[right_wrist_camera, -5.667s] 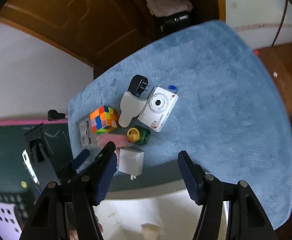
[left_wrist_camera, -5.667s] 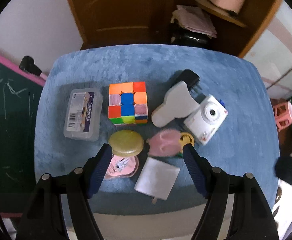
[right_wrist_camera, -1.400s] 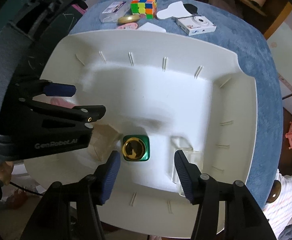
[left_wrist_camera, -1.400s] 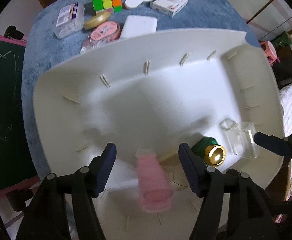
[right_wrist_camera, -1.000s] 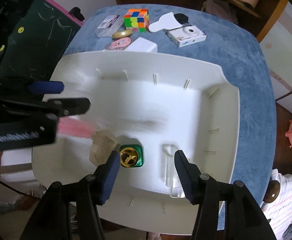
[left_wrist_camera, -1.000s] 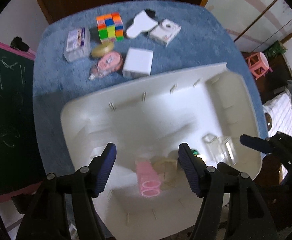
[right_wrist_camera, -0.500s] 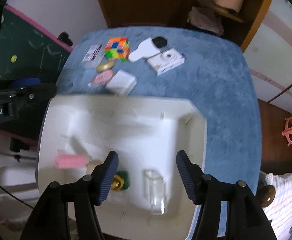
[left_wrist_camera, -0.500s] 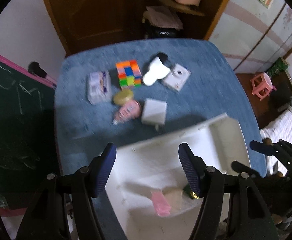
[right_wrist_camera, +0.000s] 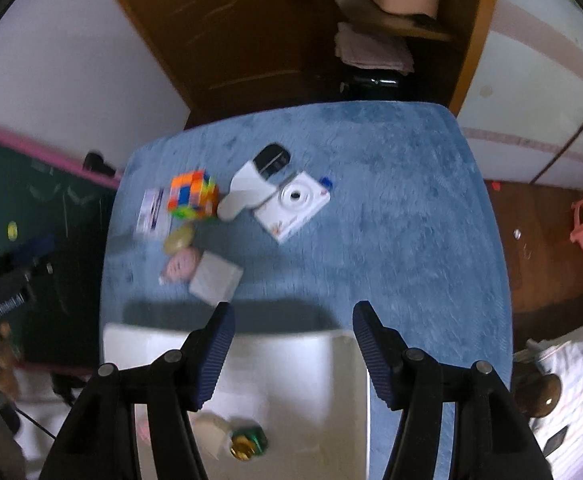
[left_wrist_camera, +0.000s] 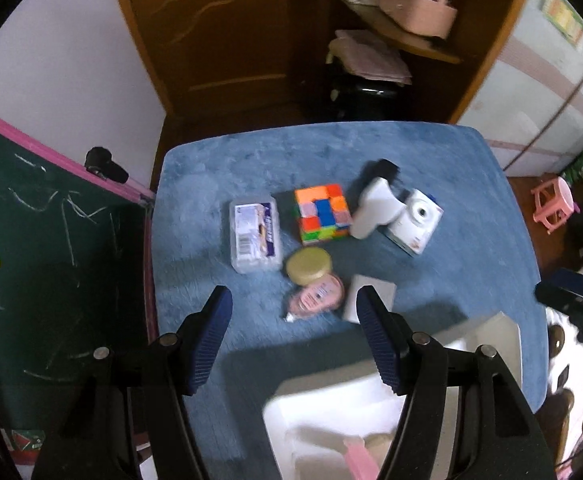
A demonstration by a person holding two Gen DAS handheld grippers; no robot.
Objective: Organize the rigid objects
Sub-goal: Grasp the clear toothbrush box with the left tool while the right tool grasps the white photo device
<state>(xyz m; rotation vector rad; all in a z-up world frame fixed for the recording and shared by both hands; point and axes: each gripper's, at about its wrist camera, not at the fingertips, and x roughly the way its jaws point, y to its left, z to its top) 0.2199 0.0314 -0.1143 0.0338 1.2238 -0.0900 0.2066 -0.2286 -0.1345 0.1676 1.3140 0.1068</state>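
Both grippers hang high above the blue-covered bench (left_wrist_camera: 471, 184), each with jaws spread and nothing between them — the left gripper (left_wrist_camera: 291, 336) sits over the near-left part of the cluster, the right gripper (right_wrist_camera: 291, 344) over the far rim of the white tray (right_wrist_camera: 291, 360). That height suits a pause between picks, with the whole layout in sight.

The loose things lie bunched on the far-left part of the bench: a clear plastic box (left_wrist_camera: 255, 238), a puzzle cube (left_wrist_camera: 322, 212) just right of it, a white flat piece (left_wrist_camera: 373, 210) leaning against a white toy camera (left_wrist_camera: 415, 220), a yellow round lid (left_wrist_camera: 308, 266), a pink correction-tape dispenser (left_wrist_camera: 317, 298) touching the lid, and a white charger block (left_wrist_camera: 368, 299) beside it

The tray stands at the near edge, apart from the cluster. In it the right wrist view shows a green bottle with a gold cap (right_wrist_camera: 247, 444) and a pale blurred item to its left; the left wrist view shows a pink object (left_wrist_camera: 357, 458) near the tray's near side — the seven things on the bench look still to be sorted
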